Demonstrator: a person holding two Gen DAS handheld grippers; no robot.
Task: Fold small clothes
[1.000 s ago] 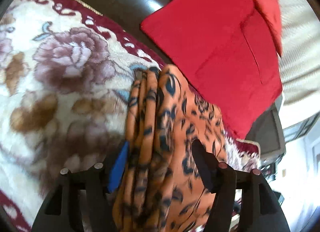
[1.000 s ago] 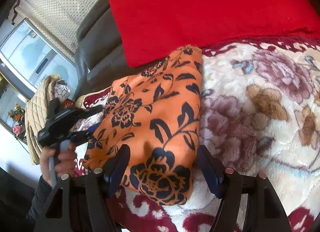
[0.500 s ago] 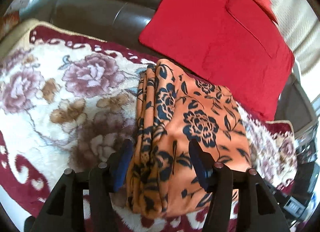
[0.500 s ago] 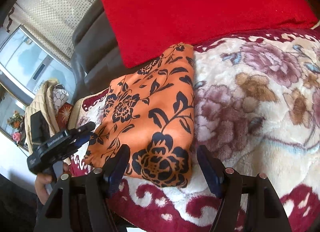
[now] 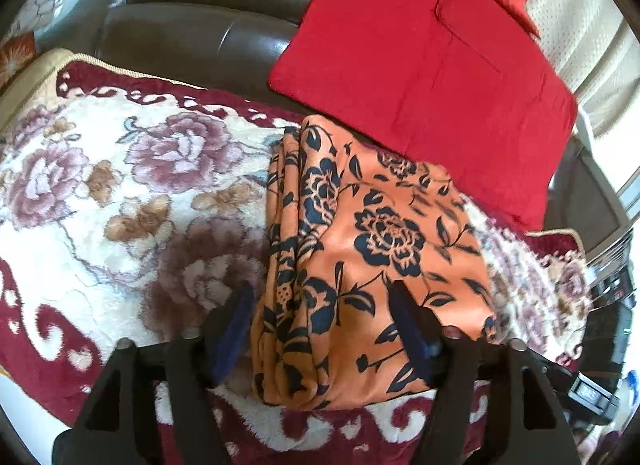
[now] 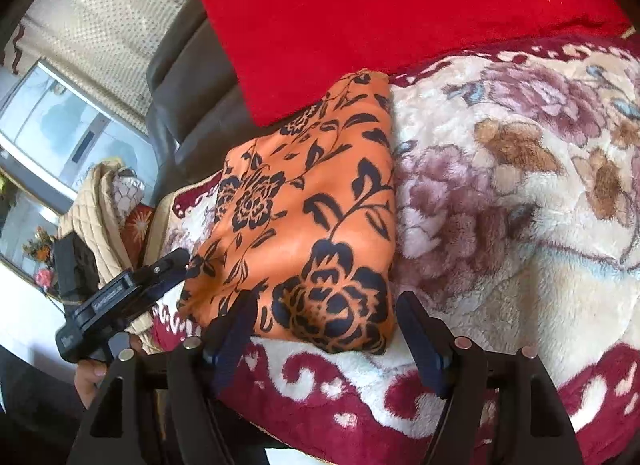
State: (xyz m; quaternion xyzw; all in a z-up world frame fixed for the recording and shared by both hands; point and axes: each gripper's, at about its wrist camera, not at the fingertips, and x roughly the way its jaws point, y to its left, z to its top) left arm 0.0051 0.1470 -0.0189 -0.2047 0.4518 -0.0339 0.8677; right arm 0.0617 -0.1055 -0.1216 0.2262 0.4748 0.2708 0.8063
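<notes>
An orange garment with a dark blue flower print (image 5: 360,249) lies folded into a thick rectangle on a floral blanket (image 5: 120,193); it also shows in the right wrist view (image 6: 312,217). My left gripper (image 5: 320,305) is open and empty, its fingers apart over the garment's near end, not touching it. My right gripper (image 6: 324,317) is open and empty, just in front of the garment's near edge. The left gripper also shows in the right wrist view (image 6: 120,297), held in a hand at the garment's left side.
A red cushion (image 5: 424,65) leans on the dark leather sofa back (image 5: 192,37) behind the garment, also in the right wrist view (image 6: 380,13). A beige quilted cloth (image 6: 92,217) hangs at the sofa's left end. The blanket's maroon border (image 6: 400,401) marks the near edge.
My left gripper let go of the folded garment and drew back and up from it. My right gripper also backed away toward the blanket's near edge. The garment stays folded.
</notes>
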